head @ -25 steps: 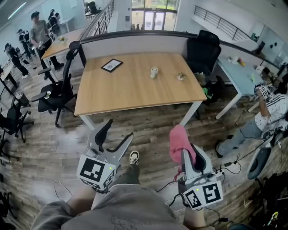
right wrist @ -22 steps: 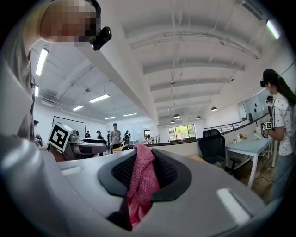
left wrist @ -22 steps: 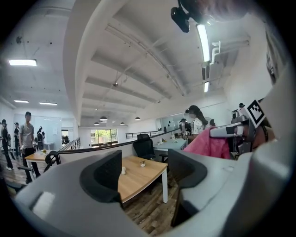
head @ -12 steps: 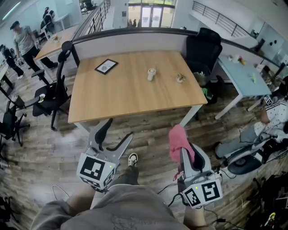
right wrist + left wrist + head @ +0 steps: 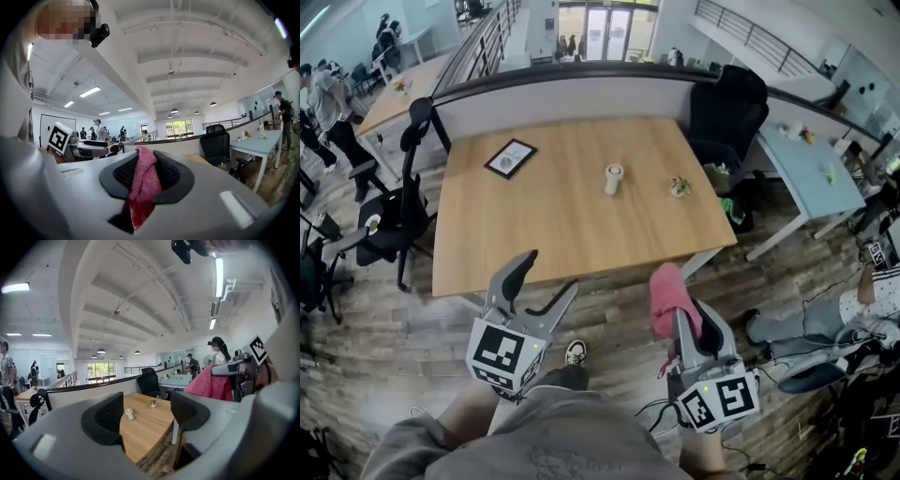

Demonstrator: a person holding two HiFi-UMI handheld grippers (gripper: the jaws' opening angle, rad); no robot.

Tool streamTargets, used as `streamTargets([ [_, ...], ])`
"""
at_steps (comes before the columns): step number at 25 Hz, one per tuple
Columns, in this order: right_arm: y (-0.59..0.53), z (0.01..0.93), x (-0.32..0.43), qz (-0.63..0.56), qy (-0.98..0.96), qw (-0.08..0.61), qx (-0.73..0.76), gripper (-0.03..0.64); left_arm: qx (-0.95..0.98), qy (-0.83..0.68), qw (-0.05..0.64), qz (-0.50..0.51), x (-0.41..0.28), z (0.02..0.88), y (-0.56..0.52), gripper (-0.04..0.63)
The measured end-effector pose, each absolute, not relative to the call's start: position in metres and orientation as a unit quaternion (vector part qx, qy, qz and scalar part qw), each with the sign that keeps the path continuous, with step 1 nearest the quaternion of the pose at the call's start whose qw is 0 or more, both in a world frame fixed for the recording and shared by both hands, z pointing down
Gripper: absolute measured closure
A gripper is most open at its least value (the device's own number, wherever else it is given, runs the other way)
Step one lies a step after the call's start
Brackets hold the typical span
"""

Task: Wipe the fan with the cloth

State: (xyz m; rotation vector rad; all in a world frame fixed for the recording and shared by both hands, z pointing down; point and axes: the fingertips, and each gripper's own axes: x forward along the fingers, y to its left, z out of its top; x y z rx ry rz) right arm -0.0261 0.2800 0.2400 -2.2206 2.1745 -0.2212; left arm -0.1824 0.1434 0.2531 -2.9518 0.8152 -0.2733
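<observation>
Jaws on the left tool [image 5: 548, 274] stand wide apart, holding nothing, above the floor [image 5: 619, 302] short of the worktop [image 5: 534, 234]. Further right, mid-worktop, a small white upright thing [image 5: 614, 178] is probably the fan, though it is too small to be sure. Rightmost, the right tool [image 5: 686, 314] is clamped on the pink cloth [image 5: 667, 291], which sticks up past its tips. Both tools are well apart from the fan: step in close, steady its base with the free tool, then wipe lightly.
</observation>
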Motion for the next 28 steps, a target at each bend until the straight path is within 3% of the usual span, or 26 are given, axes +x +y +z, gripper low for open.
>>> streamTargets([
  [11,0.149,0.228,0.006,-0.058,0.682,0.021,-0.728,0.545,-0.963,0.247,0.034,-0.1,-0.148,0.263,0.007,0.282],
  [28,0.063,0.248,0.072,-0.079,0.683,0.015,-0.726,0.545,-0.962,0.25,0.023,-0.11,-0.088,0.277,-0.07,0.282],
])
